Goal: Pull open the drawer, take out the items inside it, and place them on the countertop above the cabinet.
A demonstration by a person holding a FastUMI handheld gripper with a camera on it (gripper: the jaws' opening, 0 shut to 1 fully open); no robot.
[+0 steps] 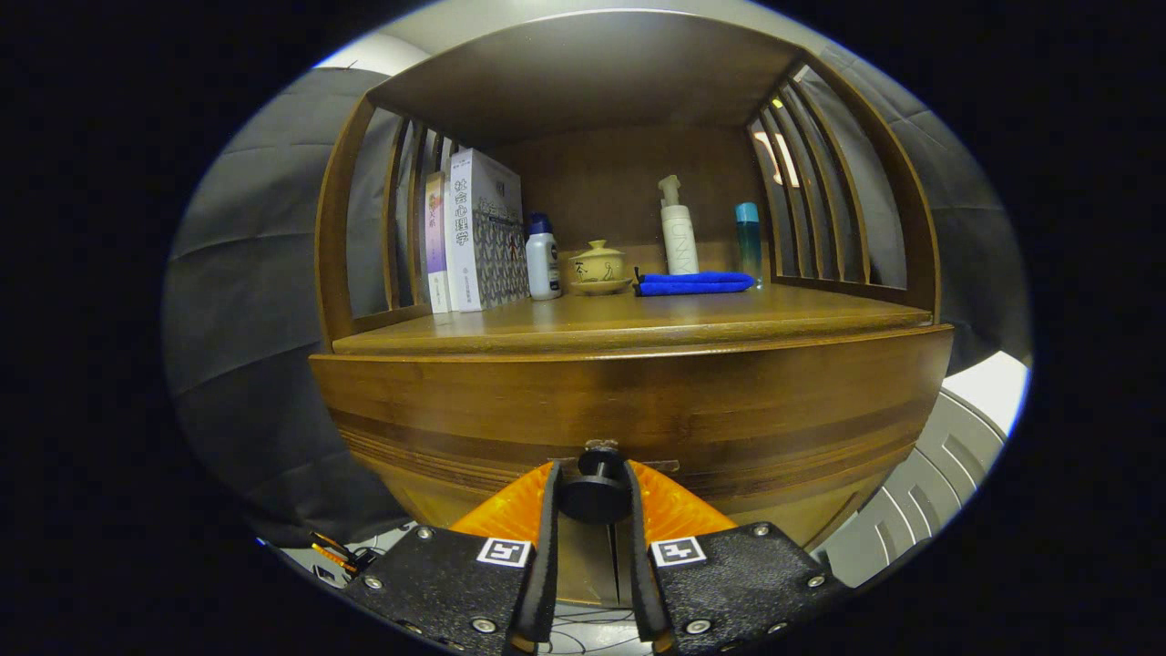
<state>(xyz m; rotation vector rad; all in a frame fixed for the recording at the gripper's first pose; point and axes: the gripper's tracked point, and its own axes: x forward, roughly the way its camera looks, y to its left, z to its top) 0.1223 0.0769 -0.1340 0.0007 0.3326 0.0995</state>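
A wooden cabinet stands right in front of me, its drawer front [629,410] looking flush with the body. The drawer's round dark knob [594,492] sits between my fingers, and my gripper [594,497] is shut on it, one finger pressing each side. Above the drawer lies the wooden countertop [638,323], under a roofed shelf with slatted sides. The drawer's inside is hidden.
At the back of the countertop stand upright books [474,232], a small white bottle with a blue cap [543,260], a lidded yellow cup on a saucer [598,266], a folded blue cloth [694,283], a white pump bottle [678,230] and a teal bottle [748,239].
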